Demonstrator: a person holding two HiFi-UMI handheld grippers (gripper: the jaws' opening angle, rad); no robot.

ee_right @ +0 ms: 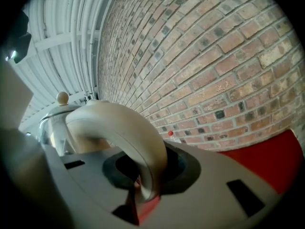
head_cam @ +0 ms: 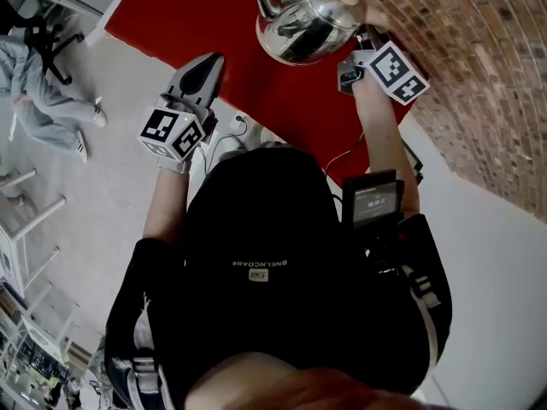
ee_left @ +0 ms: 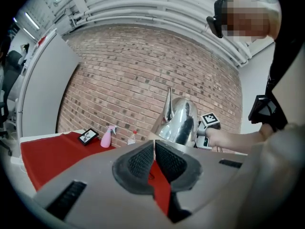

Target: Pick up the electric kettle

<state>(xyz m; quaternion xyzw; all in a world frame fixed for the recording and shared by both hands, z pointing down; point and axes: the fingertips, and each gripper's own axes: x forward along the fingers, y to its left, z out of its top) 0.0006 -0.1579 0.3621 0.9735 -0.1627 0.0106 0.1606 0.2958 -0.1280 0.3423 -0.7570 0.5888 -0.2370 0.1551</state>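
Observation:
The electric kettle (head_cam: 303, 26) is shiny steel with a spout, a cream knob and a cream handle (ee_right: 125, 132). It hangs in the air above the red table (head_cam: 188, 15). My right gripper (head_cam: 363, 43) is shut on that handle, whose curved bar runs between its pads in the right gripper view. The lid knob (ee_right: 62, 98) shows to the left there. My left gripper (head_cam: 198, 77) is held apart to the kettle's left, shut with nothing in it. In the left gripper view the kettle (ee_left: 178, 120) hangs beyond the joined pads (ee_left: 143, 160).
A brick wall (head_cam: 479, 67) runs along the table's right side. On the table by the wall stand a pink spray bottle (ee_left: 107, 136), a small picture frame (ee_left: 88, 136) and a red-capped bottle (ee_left: 131, 137). A person (head_cam: 43, 101) sits at the far left.

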